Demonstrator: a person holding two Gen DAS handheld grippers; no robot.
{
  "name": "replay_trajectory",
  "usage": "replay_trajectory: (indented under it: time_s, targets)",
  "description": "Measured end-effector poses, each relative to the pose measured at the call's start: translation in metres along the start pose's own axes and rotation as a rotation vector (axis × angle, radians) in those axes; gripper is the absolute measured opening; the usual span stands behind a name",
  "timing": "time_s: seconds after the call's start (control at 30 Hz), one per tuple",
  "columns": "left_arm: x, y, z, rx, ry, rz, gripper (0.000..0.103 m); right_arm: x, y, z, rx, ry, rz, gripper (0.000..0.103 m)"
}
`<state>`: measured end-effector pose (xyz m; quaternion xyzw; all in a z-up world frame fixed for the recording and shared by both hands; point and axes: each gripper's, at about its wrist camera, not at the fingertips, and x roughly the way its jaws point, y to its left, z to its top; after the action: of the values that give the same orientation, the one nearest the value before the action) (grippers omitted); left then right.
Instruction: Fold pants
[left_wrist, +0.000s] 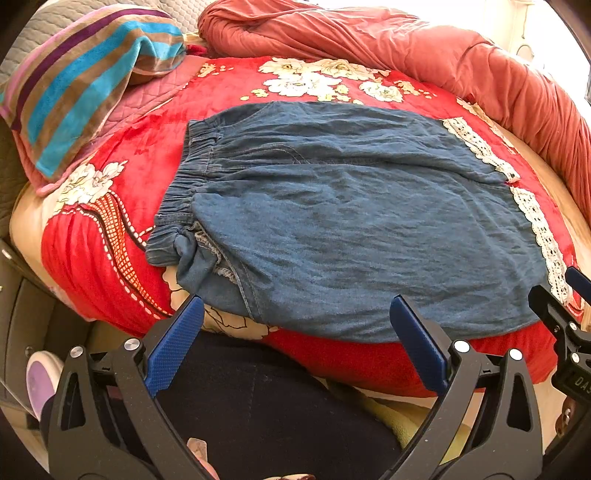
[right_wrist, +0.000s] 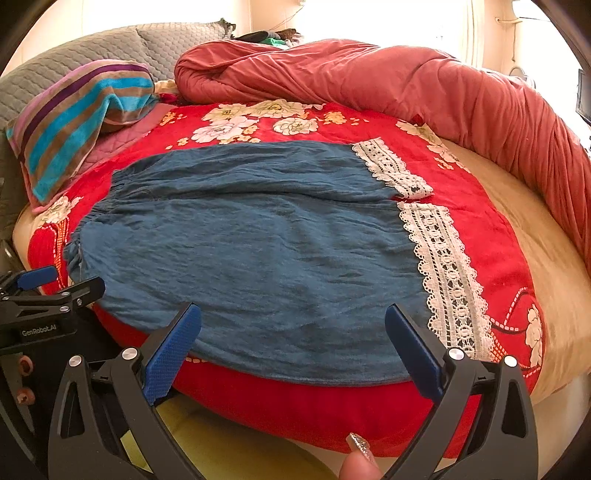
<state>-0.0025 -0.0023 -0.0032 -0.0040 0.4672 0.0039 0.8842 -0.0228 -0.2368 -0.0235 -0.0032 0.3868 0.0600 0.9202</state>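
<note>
While I look through both cameras, I see the pants (right_wrist: 251, 258) lying flat on a red blanket (right_wrist: 491, 229) with flowers, on top of the bed. My left gripper (left_wrist: 295, 332) has its fingers spread wide and holds nothing. It hangs just over the near edge of the pants, close to the stretchy waistband (left_wrist: 177, 206). My right gripper (right_wrist: 293, 336) is spread wide too, with nothing in it, over the near edge closer to the white lace trim (right_wrist: 447, 280) at the leg ends. The pants' near edge lies almost at the blanket's front edge, so there is little room in front. Past the lace, the red blanket is bare. Behind the pants sits a rolled pink quilt (right_wrist: 406, 85). A striped towel (left_wrist: 81, 96) lies on the waistband side, apart from the pants.
</note>
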Motion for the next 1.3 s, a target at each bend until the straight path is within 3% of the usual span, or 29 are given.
replay_trajectory:
  time_s: [0.77,1.3]
  targets:
    - [0.011,0.016,0.013,-0.013,0.017,0.008,0.095,0.014,0.008,0.012,-0.018,0.009,0.017,0.099]
    - [0.048,0.058,0.065,-0.059,0.049,0.058,0.095,0.068,0.039,0.092,-0.174,-0.016,0.055,0.099]
